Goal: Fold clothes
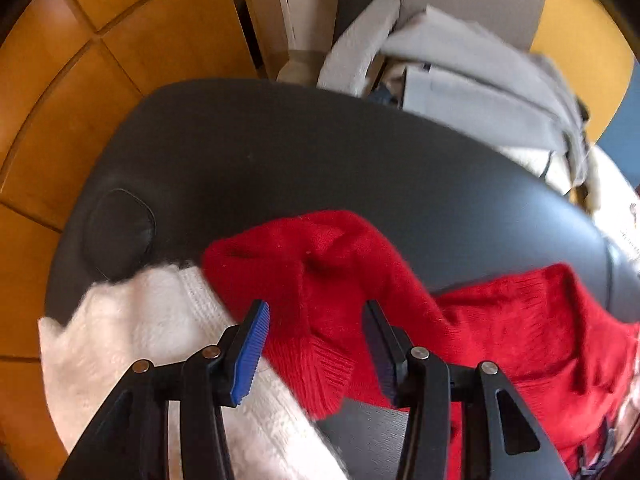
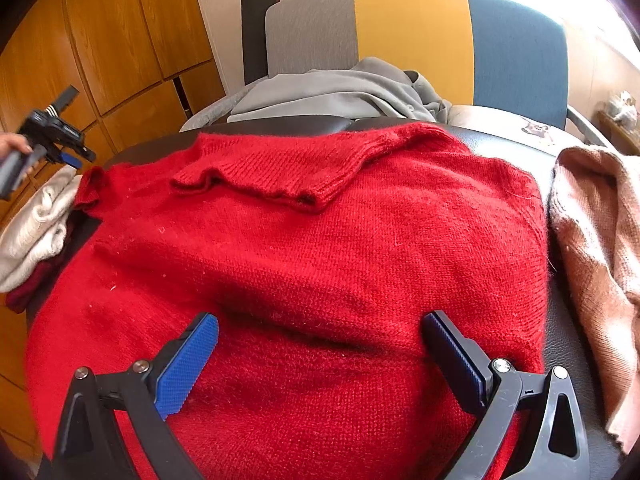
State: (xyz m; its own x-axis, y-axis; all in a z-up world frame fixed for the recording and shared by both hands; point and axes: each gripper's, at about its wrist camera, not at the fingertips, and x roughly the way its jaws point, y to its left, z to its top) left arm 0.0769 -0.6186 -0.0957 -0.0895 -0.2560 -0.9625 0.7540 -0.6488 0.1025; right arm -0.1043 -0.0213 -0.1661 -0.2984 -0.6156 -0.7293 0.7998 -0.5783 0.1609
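A red knit sweater (image 2: 320,248) lies spread on the black leather surface (image 2: 560,344), with one sleeve (image 2: 260,180) folded across its upper part. My right gripper (image 2: 320,318) hovers open over the sweater's lower body, nothing pinched. In the left wrist view the other red sleeve (image 1: 312,280) lies crumpled, its ribbed cuff (image 1: 320,372) under and between the fingers of my left gripper (image 1: 315,306). That gripper is open and its blue pads do not press the cloth. The right wrist view shows the left gripper (image 2: 82,156) held by a hand above the sweater's far left edge.
A white knit garment (image 1: 140,328) lies left of the red sleeve, over something dark red (image 2: 28,292). A pinkish knit piece (image 2: 600,240) lies at the right. Grey clothes (image 2: 340,92) are heaped on a grey, yellow and blue chair (image 2: 412,28). Wooden cabinets (image 2: 100,40) stand at the left.
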